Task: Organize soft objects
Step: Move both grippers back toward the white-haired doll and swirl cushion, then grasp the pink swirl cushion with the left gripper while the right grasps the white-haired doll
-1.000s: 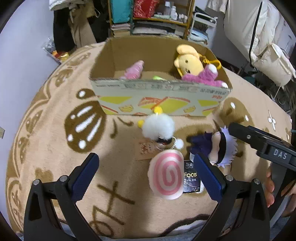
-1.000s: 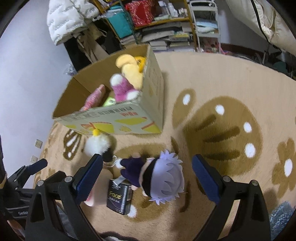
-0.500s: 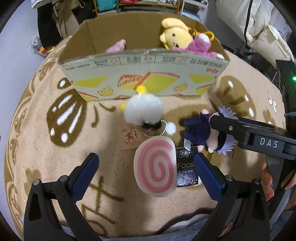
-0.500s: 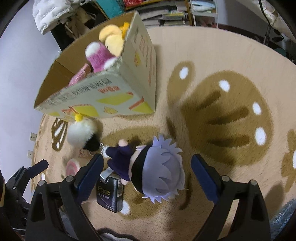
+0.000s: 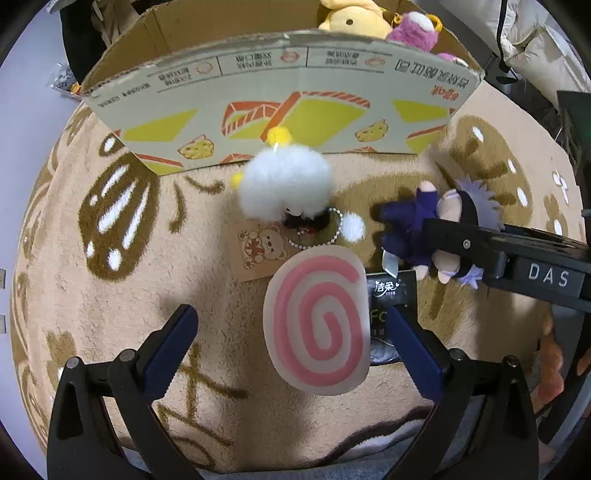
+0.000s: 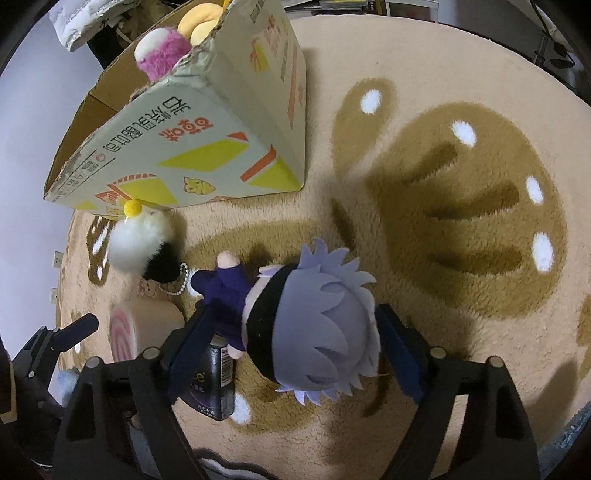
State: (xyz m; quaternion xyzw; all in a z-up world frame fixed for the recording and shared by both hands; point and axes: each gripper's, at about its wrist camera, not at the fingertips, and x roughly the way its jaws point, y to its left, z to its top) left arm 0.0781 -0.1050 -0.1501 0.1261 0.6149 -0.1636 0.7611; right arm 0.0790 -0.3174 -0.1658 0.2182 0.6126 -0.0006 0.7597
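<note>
A plush doll with lilac hair and a navy outfit [image 6: 314,325] lies on the rug; it also shows in the left wrist view [image 5: 436,229]. My right gripper [image 6: 291,347] is open, its fingers on either side of the doll's head, close to it. My left gripper [image 5: 291,350] is open above a pink spiral cushion [image 5: 317,325]. A white fluffy plush with yellow pompoms [image 5: 284,184] lies in front of the cardboard box [image 5: 280,96]. The box holds a yellow plush [image 5: 351,18] and a pink plush [image 5: 413,29].
A dark tissue pack [image 5: 391,295] lies beside the spiral cushion, partly under it. A paper tag with a bear print [image 5: 258,251] and a bead chain [image 5: 332,232] lie by the white plush. The beige patterned rug [image 6: 461,184] stretches to the right.
Both grippers have moved down and forward toward the rug. My right gripper's fingers have come to straddle the doll's head and narrowed around it. My left gripper has come closer over the spiral cushion.
</note>
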